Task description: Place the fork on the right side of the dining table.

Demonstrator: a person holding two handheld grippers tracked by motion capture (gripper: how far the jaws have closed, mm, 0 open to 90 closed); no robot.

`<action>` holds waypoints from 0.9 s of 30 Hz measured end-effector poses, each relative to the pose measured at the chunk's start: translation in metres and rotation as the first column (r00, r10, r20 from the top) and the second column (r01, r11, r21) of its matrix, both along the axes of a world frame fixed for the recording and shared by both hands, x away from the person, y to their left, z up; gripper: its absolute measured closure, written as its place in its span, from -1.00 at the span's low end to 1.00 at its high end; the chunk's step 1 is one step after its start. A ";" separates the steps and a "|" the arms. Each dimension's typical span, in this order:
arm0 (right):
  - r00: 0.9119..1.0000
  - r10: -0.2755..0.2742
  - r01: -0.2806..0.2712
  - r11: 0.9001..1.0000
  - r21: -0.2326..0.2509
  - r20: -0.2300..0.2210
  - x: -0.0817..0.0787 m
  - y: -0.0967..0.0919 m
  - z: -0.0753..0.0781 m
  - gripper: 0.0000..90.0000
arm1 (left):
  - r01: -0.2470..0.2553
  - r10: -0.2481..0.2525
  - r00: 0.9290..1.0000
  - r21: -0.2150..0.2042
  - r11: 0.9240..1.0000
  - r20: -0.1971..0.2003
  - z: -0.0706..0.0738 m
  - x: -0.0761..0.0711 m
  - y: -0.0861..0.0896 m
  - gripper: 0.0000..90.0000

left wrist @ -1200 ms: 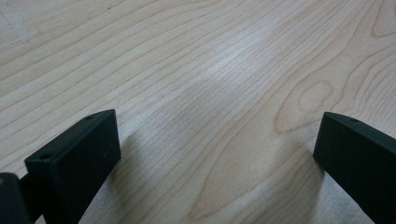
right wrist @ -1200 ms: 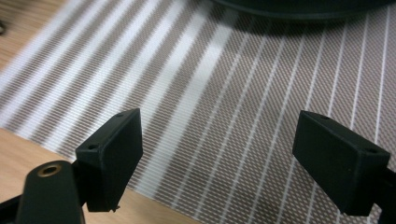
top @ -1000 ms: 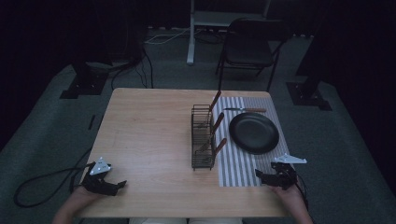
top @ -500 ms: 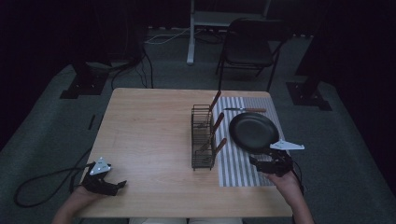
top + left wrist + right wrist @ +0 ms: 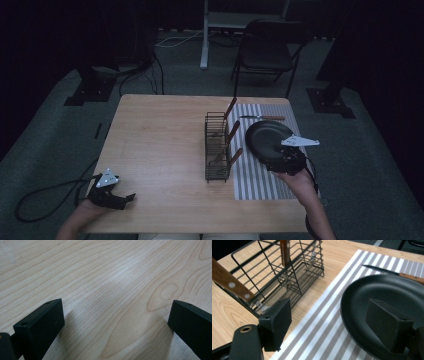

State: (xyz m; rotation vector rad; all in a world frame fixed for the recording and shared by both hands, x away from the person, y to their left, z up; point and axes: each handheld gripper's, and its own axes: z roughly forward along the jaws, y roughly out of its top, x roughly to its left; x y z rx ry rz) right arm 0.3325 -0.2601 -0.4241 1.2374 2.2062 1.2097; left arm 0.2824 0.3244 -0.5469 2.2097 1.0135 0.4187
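**Right hand-held gripper at the plate, nothing picked up**

The work is at its beginning, as far as I can judge. The right hand-held gripper (image 5: 284, 158) is at the near edge of the black plate (image 5: 266, 138), which lies flat on the striped mat (image 5: 255, 175) on the right part of the bench (image 5: 160, 145). In the right gripper view its jaws stand wide apart: one jaw is over the plate (image 5: 387, 300), the other is over the mat (image 5: 329, 315) beside the rim. They do not close on anything, so the plate is not grasped and not lifted.

The left hand-held gripper (image 5: 114, 196) rests near the front left corner of the bench, well apart from all things. In the left gripper view its jaws are also released, with only bare wood (image 5: 112, 290) between them.

The wire rack (image 5: 217, 147) stands just beside the mat, on its left side. Three utensils with wooden handles (image 5: 231, 132) already stand in the rack. One knife (image 5: 262, 118) lies on the mat behind the plate.

I think the step in hand is to take the plate by its rim. The grasp, the lift and the placing are all left to do. Where the plate must go I cannot tell.
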 end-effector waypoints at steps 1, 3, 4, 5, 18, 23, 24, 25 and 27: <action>1.000 -0.001 0.001 1.000 -0.002 0.005 0.002 0.002 0.002 -0.54 | 0.000 0.000 1.000 0.000 1.000 0.000 0.000 0.000 0.000 -0.99; 1.000 0.008 -0.008 1.000 0.000 0.006 0.006 0.006 0.005 -0.54 | -0.001 0.001 1.000 -0.001 1.000 0.000 0.000 0.000 0.000 -0.99; 1.000 0.013 -0.013 1.000 0.000 0.009 0.008 0.007 0.007 -0.54 | 0.000 0.000 1.000 -0.001 1.000 0.000 0.000 0.000 0.000 -0.99; 1.000 0.019 -0.019 1.000 0.004 0.009 0.009 0.009 0.008 -0.54 | 0.000 0.000 1.000 -0.001 1.000 0.000 0.000 0.000 0.000 -0.99; 0.997 0.062 -0.063 0.998 0.028 0.038 0.029 0.034 0.029 -0.48 | 0.000 0.000 1.000 0.000 1.000 0.001 0.000 0.000 0.000 -0.99; 0.996 0.074 -0.075 0.996 0.038 0.044 0.036 0.043 0.036 -0.48 | 0.000 0.000 1.000 0.000 1.000 0.001 0.000 0.000 0.000 -0.99; 0.996 0.072 -0.074 0.996 0.039 0.045 0.037 0.045 0.036 -0.48 | 0.000 0.000 1.000 0.000 1.000 0.001 0.000 0.000 0.000 -0.99; 0.996 0.080 -0.082 0.996 0.039 0.047 0.038 0.047 0.038 -0.48 | -0.001 0.001 1.000 0.000 1.000 0.001 0.000 0.000 0.000 -0.99; 0.995 0.082 -0.084 0.996 0.042 0.048 0.040 0.051 0.039 -0.48 | -0.001 0.001 1.000 -0.001 1.000 0.000 0.000 0.000 0.000 -0.99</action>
